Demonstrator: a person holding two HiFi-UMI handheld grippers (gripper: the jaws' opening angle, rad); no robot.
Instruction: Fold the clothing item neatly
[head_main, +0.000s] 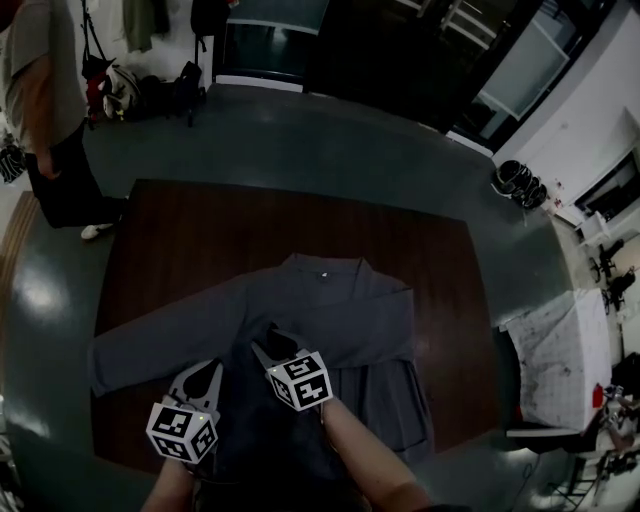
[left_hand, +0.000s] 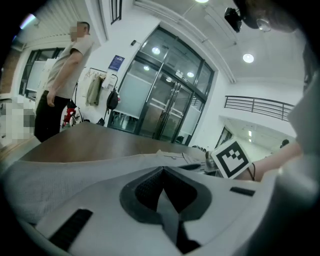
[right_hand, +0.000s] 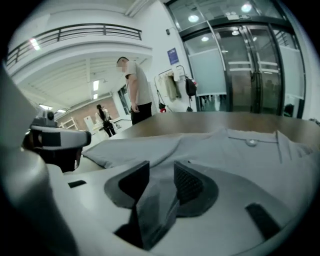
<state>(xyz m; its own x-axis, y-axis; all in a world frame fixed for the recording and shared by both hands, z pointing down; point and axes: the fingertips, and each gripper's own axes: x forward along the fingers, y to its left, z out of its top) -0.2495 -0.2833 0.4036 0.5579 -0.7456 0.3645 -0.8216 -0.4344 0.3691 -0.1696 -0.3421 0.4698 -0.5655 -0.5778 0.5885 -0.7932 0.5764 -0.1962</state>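
Note:
A grey collared shirt (head_main: 335, 305) lies spread on the dark brown table (head_main: 200, 230), collar toward the far side and one sleeve reaching left. Both grippers are at its near hem. My left gripper (head_main: 205, 372) is shut, and in the left gripper view (left_hand: 161, 172) a strip of grey cloth hangs from its closed jaws. My right gripper (head_main: 272, 345) sits just to its right over the shirt's middle. In the right gripper view (right_hand: 161, 175) its jaws stand apart with a fold of the shirt (right_hand: 225, 150) between them, the pads not pressing on it.
A person (head_main: 50, 110) stands on the floor beyond the table's far left corner. Bags and hanging clothes (head_main: 150, 90) line the back wall. A white bench (head_main: 560, 350) with small items stands to the right. The table's near edge is under my arms.

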